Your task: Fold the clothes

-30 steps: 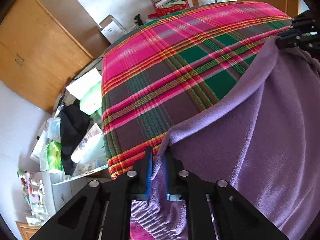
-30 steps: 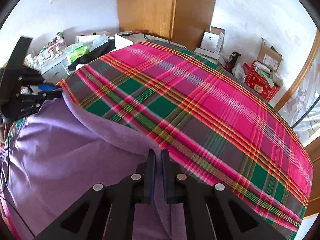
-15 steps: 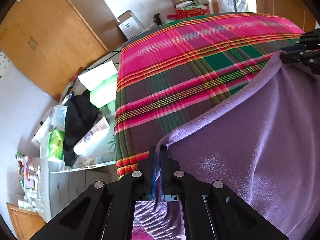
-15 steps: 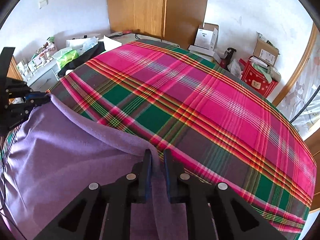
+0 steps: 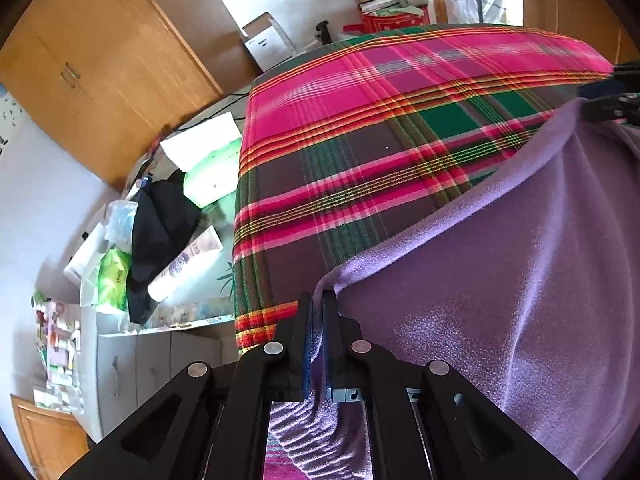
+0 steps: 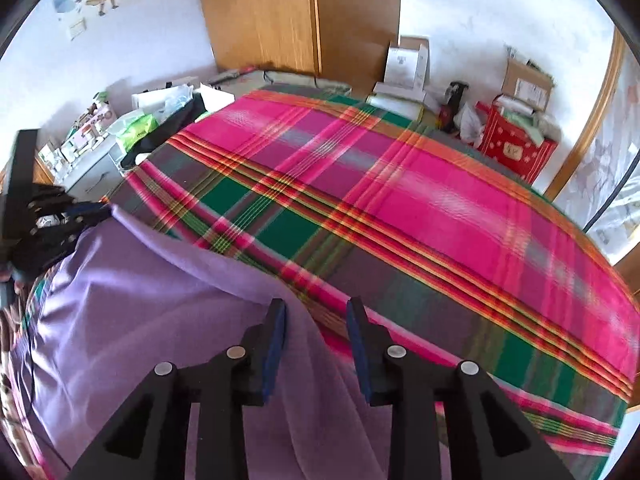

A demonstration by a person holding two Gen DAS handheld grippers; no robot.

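Wooden wardrobe doors (image 6: 296, 16) and a white wall close off the far side of the room, with cardboard boxes (image 6: 524, 80) on the floor by a red box (image 6: 516, 148). Before us a bed is covered by a pink, green and brown plaid blanket (image 6: 400, 208). On its near part lies our purple garment (image 5: 520, 280), its folded edge running across the plaid between our two tools. Our left gripper (image 5: 317, 300) is pressed together on one corner of that edge, the cloth bunched between the pads. Our right gripper (image 6: 316, 308) has just been opening; its fingers stand apart with the purple edge lying loose between them, the pads not pressing it. Beside the bed a cluttered cabinet (image 5: 160, 344) holds a black cloth (image 5: 160, 232) and packets.
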